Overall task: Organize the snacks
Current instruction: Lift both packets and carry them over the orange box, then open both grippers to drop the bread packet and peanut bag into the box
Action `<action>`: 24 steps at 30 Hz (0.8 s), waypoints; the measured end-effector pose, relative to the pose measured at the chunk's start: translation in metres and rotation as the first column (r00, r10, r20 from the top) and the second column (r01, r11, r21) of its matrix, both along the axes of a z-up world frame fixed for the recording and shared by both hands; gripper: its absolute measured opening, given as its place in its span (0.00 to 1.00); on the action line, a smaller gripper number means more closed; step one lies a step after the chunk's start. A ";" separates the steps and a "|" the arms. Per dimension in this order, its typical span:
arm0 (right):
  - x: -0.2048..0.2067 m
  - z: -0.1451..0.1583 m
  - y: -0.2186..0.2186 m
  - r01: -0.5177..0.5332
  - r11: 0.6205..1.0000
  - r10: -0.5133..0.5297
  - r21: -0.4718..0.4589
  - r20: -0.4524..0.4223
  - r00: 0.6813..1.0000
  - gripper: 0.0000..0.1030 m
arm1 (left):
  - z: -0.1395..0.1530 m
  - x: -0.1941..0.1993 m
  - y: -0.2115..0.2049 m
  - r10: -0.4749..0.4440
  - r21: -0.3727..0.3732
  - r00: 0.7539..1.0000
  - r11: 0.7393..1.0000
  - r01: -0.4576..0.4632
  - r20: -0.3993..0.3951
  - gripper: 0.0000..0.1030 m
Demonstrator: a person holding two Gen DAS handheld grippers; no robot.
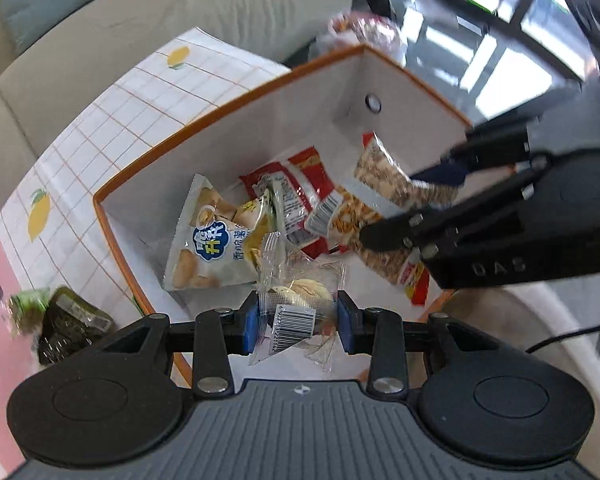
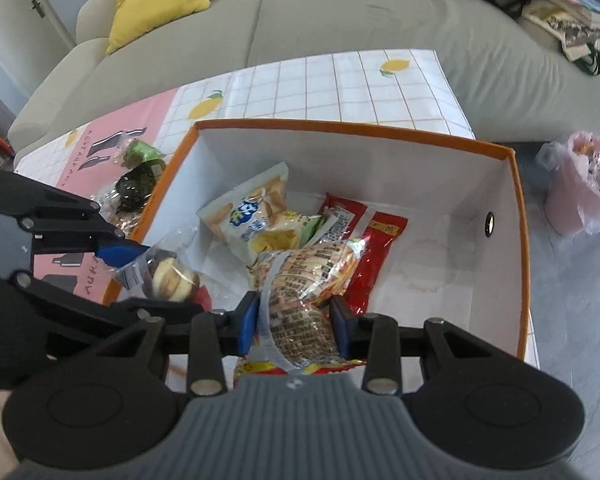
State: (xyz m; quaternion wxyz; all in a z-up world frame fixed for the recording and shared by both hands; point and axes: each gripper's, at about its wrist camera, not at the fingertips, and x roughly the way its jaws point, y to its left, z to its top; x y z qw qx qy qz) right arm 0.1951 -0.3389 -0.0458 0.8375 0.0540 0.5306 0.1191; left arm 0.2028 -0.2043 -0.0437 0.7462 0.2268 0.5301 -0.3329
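Note:
An orange-rimmed white box [image 1: 228, 136] [image 2: 420, 168] stands on the table and holds several snack packs: a white chip bag [image 1: 204, 240] [image 2: 252, 208] and a red pack [image 1: 304, 184] [image 2: 376, 252]. My left gripper [image 1: 298, 322] is shut on a clear-wrapped pastry [image 1: 300, 296] and holds it over the box's near edge; the pastry also shows in the right wrist view [image 2: 172, 276]. My right gripper [image 2: 294, 326] is shut on a brown patterned snack bag [image 2: 300, 292] over the box; the bag also shows in the left wrist view [image 1: 384, 200].
A green-and-dark snack pack [image 1: 60, 316] [image 2: 138, 172] lies on the table outside the box, to its left. The table has a lemon-print grid cloth [image 2: 340, 80] and a pink mat [image 2: 132, 128]. A grey sofa [image 2: 340, 12] stands behind. A pink bin with a bag [image 2: 580, 184] stands on the floor at the right.

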 end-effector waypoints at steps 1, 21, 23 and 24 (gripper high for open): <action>0.003 -0.002 -0.001 0.002 1.000 -0.002 0.001 -0.006 1.000 0.36 | -0.002 -0.001 -0.003 -0.018 0.025 1.000 1.000 0.018 -0.003 0.41; 0.033 -0.065 0.025 -0.079 0.996 0.085 0.034 -0.203 0.976 0.36 | -0.050 0.016 -0.023 -0.144 0.254 0.986 0.954 0.162 -0.088 0.43; 0.035 -0.068 0.026 -0.073 0.996 0.081 0.043 -0.219 0.972 0.36 | -0.055 0.019 -0.023 -0.135 0.252 0.986 0.955 0.156 -0.100 0.44; 0.036 -0.069 0.026 -0.071 0.997 0.079 0.043 -0.226 0.971 0.36 | -0.057 0.020 -0.023 -0.131 0.250 0.986 0.956 0.153 -0.103 0.46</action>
